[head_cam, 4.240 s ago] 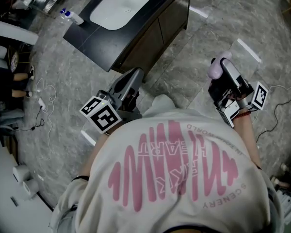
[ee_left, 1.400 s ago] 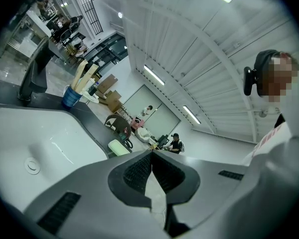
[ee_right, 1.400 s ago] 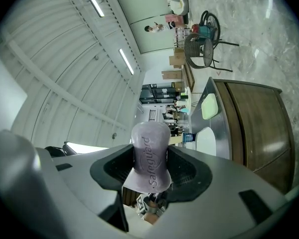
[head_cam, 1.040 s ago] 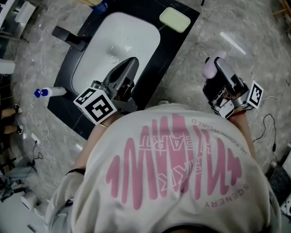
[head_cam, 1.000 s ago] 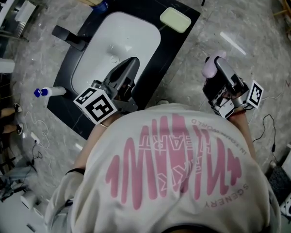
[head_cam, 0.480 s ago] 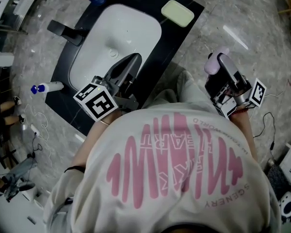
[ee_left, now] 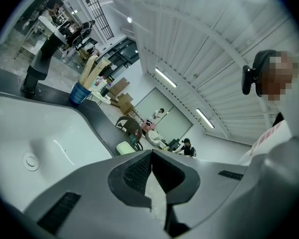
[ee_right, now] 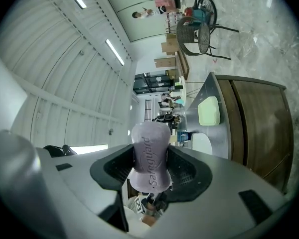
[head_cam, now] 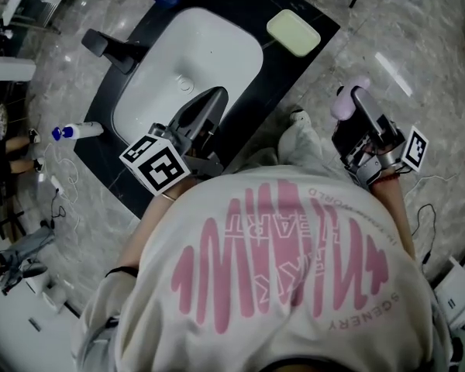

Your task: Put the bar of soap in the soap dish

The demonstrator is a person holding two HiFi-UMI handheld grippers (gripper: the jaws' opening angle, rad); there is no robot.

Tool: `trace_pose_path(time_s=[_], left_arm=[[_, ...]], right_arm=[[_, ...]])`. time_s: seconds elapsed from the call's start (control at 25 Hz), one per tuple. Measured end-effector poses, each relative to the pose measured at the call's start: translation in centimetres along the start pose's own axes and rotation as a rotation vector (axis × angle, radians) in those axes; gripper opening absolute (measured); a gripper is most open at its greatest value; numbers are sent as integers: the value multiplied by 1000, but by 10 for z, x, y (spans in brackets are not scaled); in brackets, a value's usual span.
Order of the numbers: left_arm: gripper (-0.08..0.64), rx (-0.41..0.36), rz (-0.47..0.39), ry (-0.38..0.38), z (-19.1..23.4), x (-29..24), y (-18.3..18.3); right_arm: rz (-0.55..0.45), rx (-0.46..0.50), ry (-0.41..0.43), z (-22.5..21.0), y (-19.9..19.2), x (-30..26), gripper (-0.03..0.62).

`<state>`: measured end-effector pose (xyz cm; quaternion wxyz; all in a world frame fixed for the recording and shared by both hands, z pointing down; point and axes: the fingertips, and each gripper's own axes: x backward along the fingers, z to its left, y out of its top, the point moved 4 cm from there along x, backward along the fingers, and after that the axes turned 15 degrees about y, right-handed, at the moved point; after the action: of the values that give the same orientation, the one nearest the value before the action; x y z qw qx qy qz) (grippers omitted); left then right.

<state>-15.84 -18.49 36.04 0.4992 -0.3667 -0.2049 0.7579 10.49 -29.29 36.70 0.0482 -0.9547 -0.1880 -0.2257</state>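
A grey marble floor (head_cam: pixel 418 22) surrounds a dark table (head_cam: pixel 244 107) with a white sink (head_cam: pixel 186 60) set into it, all seen from above over the person's shoulders. The jaws of the right gripper (head_cam: pixel 353 103) are pinched on a lilac bar of soap (ee_right: pixel 150 156), which is gripped at its narrow waist with its upper end standing out beyond the tips. The jaws of the left gripper (ee_left: pixel 151 156) are pressed together with nothing between them and are held by the sink's near rim. The pale green soap dish (head_cam: pixel 294 33) lies at the far right corner of the table, well apart from the soap, and appears to be empty.

The step in hand is judged to be the carry to the dish. It is best done if the right gripper is brought over the dish before it is lowered, so that the table's edge is cleared. The soap should be turned so that its long side runs along the long side of the dish, and it should be laid flat inside before the jaws are spread. A firm pinch is needed throughout, since a smooth bar gripped at its waist may slip or pivot. The left gripper is not needed and is best held away from the dish.
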Motion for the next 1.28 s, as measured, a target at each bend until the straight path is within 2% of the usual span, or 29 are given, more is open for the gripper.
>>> trace_pose_path(time_s=[0.6, 0.92, 1.28], left_arm=[[9, 63, -122, 132, -17, -52, 21], [9, 106, -201, 226, -15, -66, 31], [9, 163, -297, 344, -25, -68, 20]], right_arm=[[169, -103, 8, -30, 94, -52, 212], [284, -164, 8, -48, 124, -86, 212], [452, -244, -31, -76, 137, -105, 212]])
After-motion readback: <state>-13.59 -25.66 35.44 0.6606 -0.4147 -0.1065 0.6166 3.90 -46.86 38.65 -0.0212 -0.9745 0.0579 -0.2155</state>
